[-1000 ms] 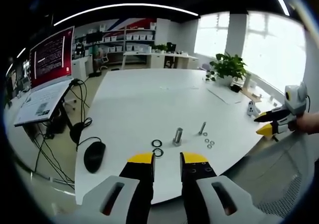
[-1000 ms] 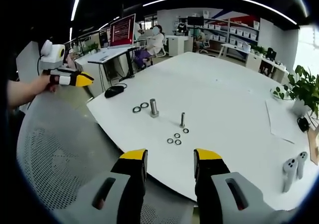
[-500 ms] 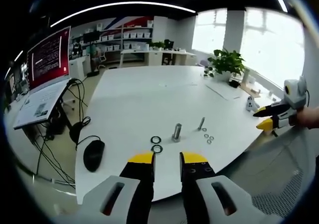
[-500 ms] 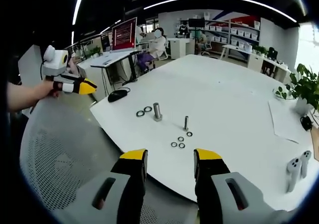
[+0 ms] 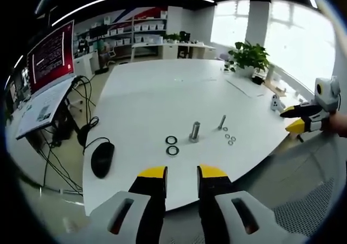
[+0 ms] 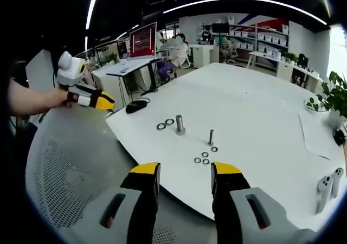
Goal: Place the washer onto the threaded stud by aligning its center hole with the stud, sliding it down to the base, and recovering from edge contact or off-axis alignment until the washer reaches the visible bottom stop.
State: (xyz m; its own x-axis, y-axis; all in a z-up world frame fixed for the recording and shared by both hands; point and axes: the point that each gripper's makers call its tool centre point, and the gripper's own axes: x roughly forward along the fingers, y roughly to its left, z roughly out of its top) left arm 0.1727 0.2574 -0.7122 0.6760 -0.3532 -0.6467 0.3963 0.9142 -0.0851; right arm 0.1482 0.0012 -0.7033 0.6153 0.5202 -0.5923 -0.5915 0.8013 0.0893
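Two open gripper [image 5: 181, 173] pairs [image 6: 185, 170], nothing held.

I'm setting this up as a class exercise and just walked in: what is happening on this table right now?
A person holds a hand-held gripper in each hand, both off the near edge of the white table, empty and open. On the table stand a thick stud and a thinner threaded stud. Two large washers lie beside the thick one, three small washers near the thin one. No washer is picked up yet.

Office clutter around my white table [image 5: 162, 92]

I see a black mouse [image 5: 102, 159] at eight o'clock; a red-screened laptop [image 5: 50, 57] at ten; a potted plant [image 5: 247, 57] at one; white controllers [image 6: 325, 185] at four in the right gripper view.
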